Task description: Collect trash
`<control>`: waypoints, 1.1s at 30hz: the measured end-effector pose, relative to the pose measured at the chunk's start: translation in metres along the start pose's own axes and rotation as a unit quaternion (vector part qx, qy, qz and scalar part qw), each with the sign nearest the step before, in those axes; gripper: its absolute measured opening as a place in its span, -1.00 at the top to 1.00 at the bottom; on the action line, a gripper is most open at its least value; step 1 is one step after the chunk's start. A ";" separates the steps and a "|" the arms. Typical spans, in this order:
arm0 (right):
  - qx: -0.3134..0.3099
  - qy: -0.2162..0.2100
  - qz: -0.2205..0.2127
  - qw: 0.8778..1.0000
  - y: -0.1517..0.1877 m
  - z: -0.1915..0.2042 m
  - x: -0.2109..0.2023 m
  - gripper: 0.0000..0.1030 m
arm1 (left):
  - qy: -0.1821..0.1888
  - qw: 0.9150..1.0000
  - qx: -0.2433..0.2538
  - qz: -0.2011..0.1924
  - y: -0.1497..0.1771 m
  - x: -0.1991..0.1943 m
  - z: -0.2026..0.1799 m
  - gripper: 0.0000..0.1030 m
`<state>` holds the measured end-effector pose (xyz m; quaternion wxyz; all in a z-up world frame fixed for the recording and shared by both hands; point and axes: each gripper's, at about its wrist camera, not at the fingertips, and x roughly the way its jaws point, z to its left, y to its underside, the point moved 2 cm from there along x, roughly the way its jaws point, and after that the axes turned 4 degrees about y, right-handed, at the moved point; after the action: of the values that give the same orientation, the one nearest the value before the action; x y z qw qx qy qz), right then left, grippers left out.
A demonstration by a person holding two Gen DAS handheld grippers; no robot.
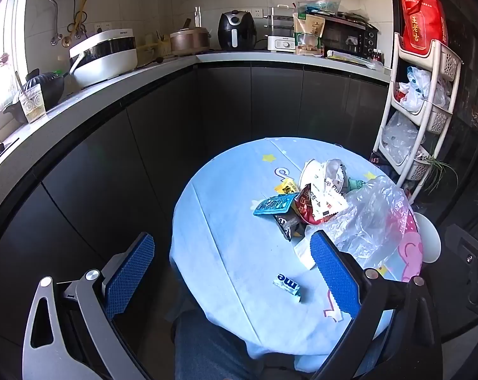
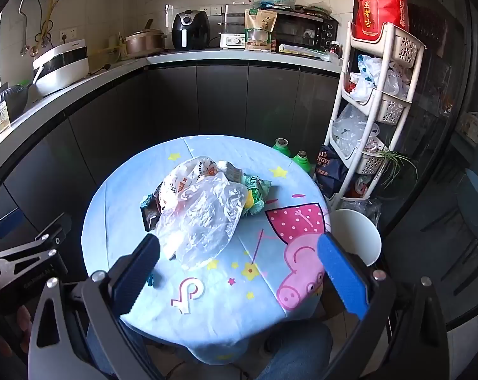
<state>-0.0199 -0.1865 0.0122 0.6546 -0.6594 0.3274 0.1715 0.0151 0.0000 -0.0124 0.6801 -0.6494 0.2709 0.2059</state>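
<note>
Heap of crumpled trash (image 1: 318, 196) lying near the middle of a round table covered with a light-blue cartoon-print cloth (image 1: 226, 253). The heap comprises a white printed paper wrapper (image 1: 325, 186), a red-and-white foil snack packet (image 1: 310, 207), a flat teal patterned packet (image 1: 275, 204), a small yellow wrapper (image 1: 286, 186) and a dark foil packet (image 1: 288, 224), all overlapping. A crumpled clear plastic bag (image 2: 204, 215) lies against the near right side of the heap, touching it and partly covering it in the right wrist view. A small white-and-blue gum wrapper (image 1: 287, 286) lies apart from the heap, nearer the table's front edge.

Left gripper (image 1: 232, 272): blue-padded fingers spread wide, empty, held above the near left part of the table; the gum wrapper appears between the fingers, the heap beyond and toward the right finger. Right gripper (image 2: 239, 272): fingers likewise spread wide, empty, above the near edge; the clear bag lies just beyond the left finger's tip, the pink pig print (image 2: 302, 262) next to the right finger.

Beyond the table: dark cabinet fronts under a pale L-shaped counter (image 2: 207, 55), a black air fryer (image 2: 190, 30), and a white tiered basket rack (image 2: 384, 95) at right bearing a red carrier bag (image 2: 379, 6). A white round stool seat (image 2: 360, 234) stands just beside the table's right edge.
</note>
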 end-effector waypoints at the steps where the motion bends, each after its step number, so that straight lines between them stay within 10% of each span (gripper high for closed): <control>1: 0.000 0.001 0.001 1.000 0.000 0.000 0.000 -0.94 | 0.001 1.000 0.000 0.000 0.000 0.000 0.000 -0.84; 33: -0.001 0.005 -0.005 1.000 -0.007 -0.002 -0.006 -0.94 | 0.008 1.000 0.001 -0.004 -0.007 -0.009 -0.001 -0.84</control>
<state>-0.0200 -0.1875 0.0216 0.6530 -0.6628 0.3269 0.1657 0.0125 -0.0011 -0.0010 0.6796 -0.6513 0.2736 0.1977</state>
